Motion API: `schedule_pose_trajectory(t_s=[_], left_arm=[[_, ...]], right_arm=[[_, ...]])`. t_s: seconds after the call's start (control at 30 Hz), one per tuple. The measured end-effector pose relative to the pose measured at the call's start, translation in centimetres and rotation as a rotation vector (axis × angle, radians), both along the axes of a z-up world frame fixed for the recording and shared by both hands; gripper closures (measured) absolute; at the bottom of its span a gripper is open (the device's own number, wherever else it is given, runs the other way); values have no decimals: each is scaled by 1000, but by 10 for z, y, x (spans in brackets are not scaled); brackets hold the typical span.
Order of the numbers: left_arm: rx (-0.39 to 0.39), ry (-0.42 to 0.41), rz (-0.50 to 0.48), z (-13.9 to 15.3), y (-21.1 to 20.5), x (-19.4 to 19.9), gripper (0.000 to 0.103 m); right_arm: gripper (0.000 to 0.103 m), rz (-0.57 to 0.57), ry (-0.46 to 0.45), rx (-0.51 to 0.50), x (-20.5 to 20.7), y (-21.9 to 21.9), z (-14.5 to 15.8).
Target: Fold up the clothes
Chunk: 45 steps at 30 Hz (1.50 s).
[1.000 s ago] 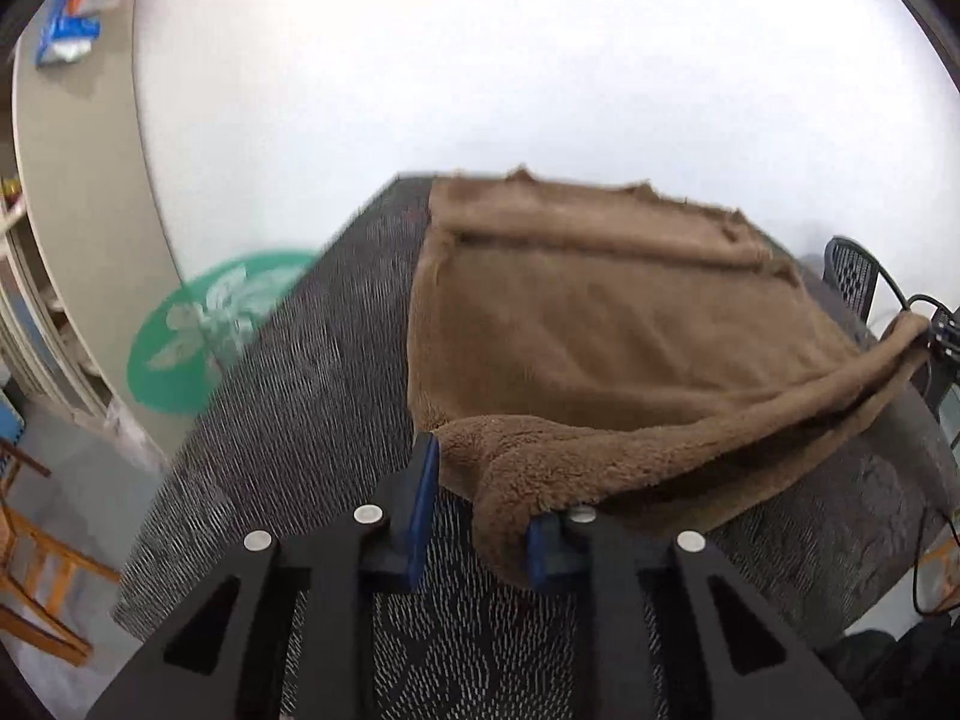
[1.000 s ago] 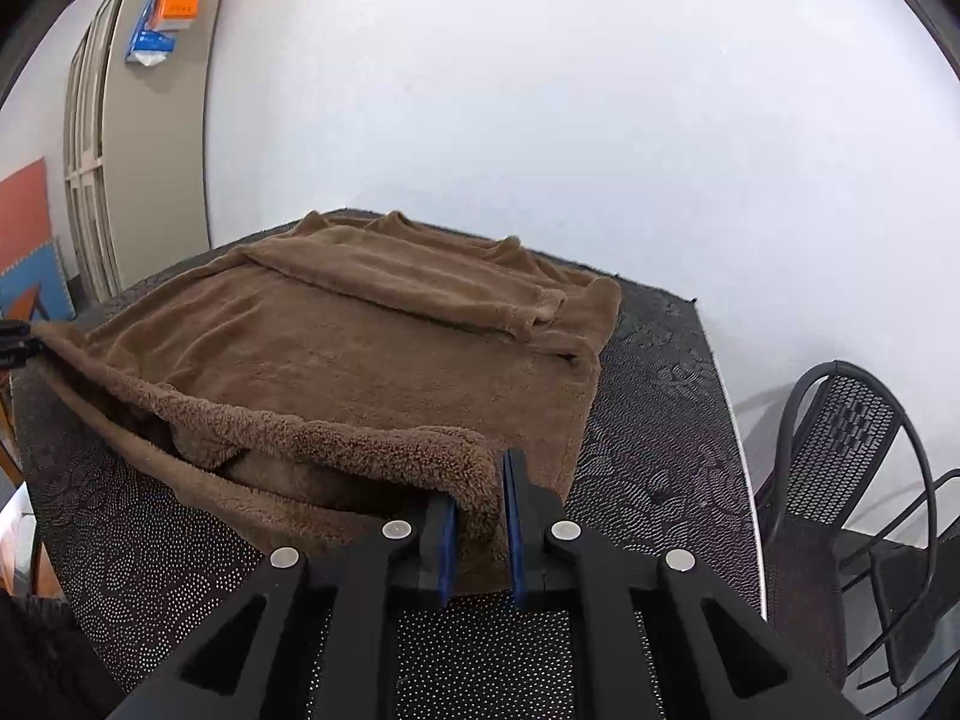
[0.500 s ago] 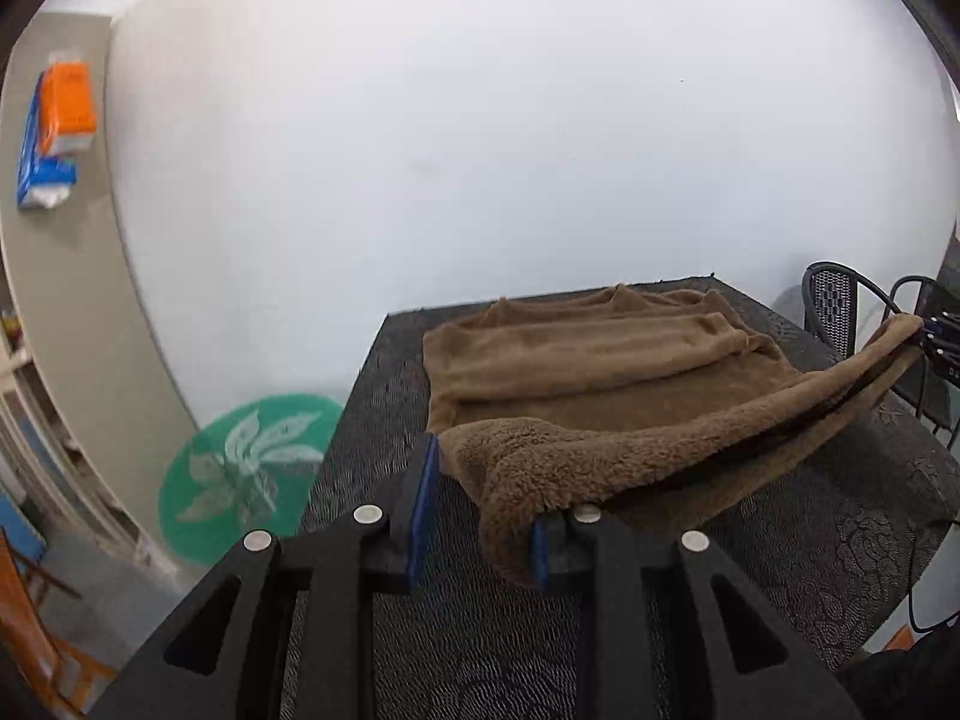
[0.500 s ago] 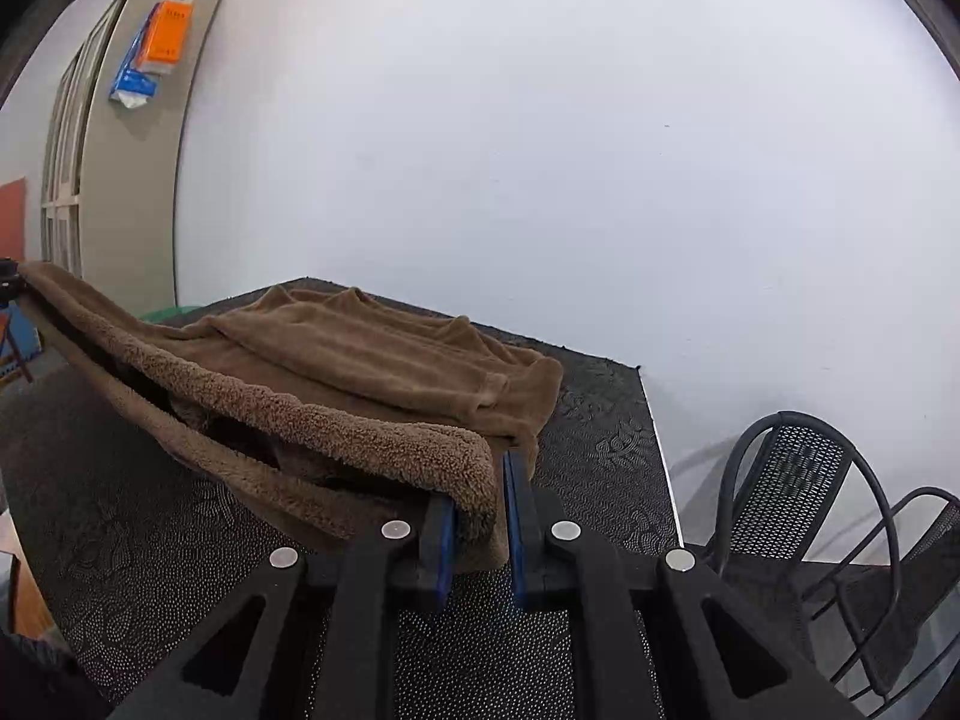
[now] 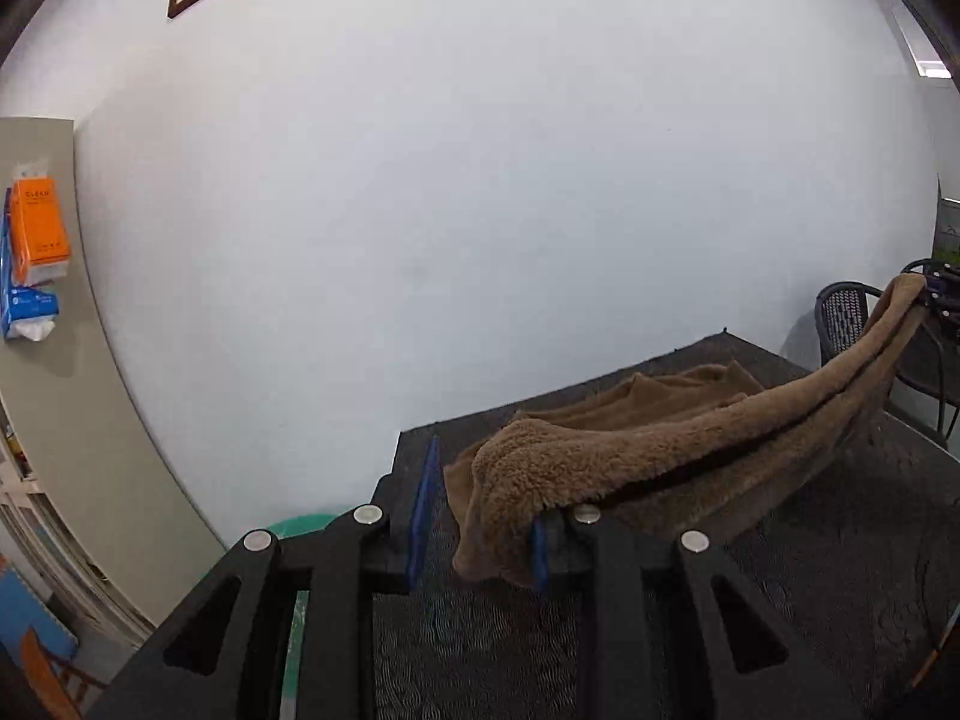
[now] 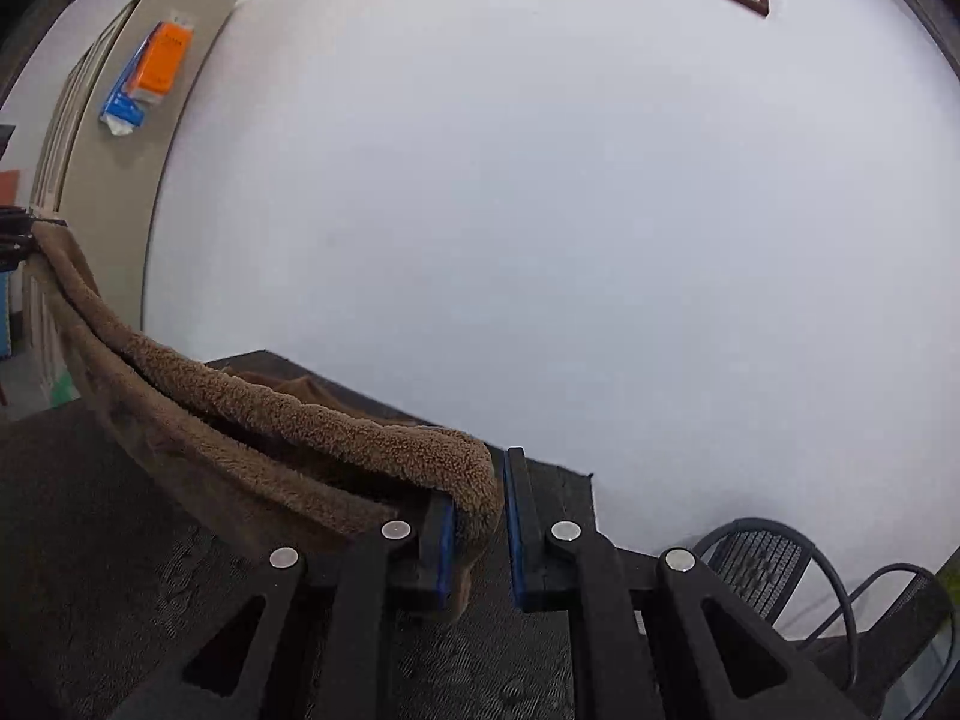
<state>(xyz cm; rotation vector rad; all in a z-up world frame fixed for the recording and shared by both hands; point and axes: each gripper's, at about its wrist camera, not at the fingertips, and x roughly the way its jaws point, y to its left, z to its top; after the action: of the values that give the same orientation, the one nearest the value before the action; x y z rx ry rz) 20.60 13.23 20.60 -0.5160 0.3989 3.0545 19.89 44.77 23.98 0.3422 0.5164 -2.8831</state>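
Your left hand-held gripper (image 5: 477, 525) stands with its jaws wide apart, and the corner of the brown fleece garment (image 5: 660, 450) lies draped over the right-hand blue pad (image 5: 538, 546) rather than pinched; the left-hand pad stands clear of the cloth with an open gap between. Your right hand-held gripper (image 6: 478, 525) is also parted, though less widely: the other corner of the garment (image 6: 336, 426) hangs over its left pad (image 6: 445, 546) and drops into the gap, while the right pad is apart from the fleece. Between the two tools the lifted edge of the garment runs as a thick, sagging band, raised off the dark patterned worktop (image 5: 840, 540). In the left wrist view that band climbs to the far right, where it meets the other gripper in front of a black mesh chair (image 5: 846, 315). The rest of the garment lies bunched on the worktop beneath and behind the raised edge, reaching toward the far side by the white wall (image 5: 480, 210) (its folds back there are too dark to sort out). In the right wrist view the band rises to the left edge of the frame, and a second mesh chair (image 6: 762, 576) stands beyond the worktop's right corner. An orange packet (image 6: 165, 57) rests on a beige cabinet (image 6: 108, 180) at the left.
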Motion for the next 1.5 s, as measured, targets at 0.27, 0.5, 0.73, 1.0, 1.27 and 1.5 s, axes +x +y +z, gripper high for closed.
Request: schedule_pose_trajectory(t_s=[0.27,0.5,0.73,1.0,1.27,1.5], left_arm=[[16,-22,10,12,-3,-74,73],[42,-97,18,3,-5,-153,72],[60,-194,60,-28,-8,-237,67],[92,-320,131,-84,-18,-321,62],[89,-457,182,-147,-22,-380,55],[35,-574,225,-193,-19,-409,43]], right_arm=[[90,-41,-1,-15,-66,-8,16],[90,-81,-68,-49,-137,-11,11],[90,-120,-153,-73,-208,-14,-10],[90,-153,-273,-76,-279,-22,-61],[90,-200,-446,-114,-350,-16,-132],[90,-215,-547,-75,-382,-28,-184]])
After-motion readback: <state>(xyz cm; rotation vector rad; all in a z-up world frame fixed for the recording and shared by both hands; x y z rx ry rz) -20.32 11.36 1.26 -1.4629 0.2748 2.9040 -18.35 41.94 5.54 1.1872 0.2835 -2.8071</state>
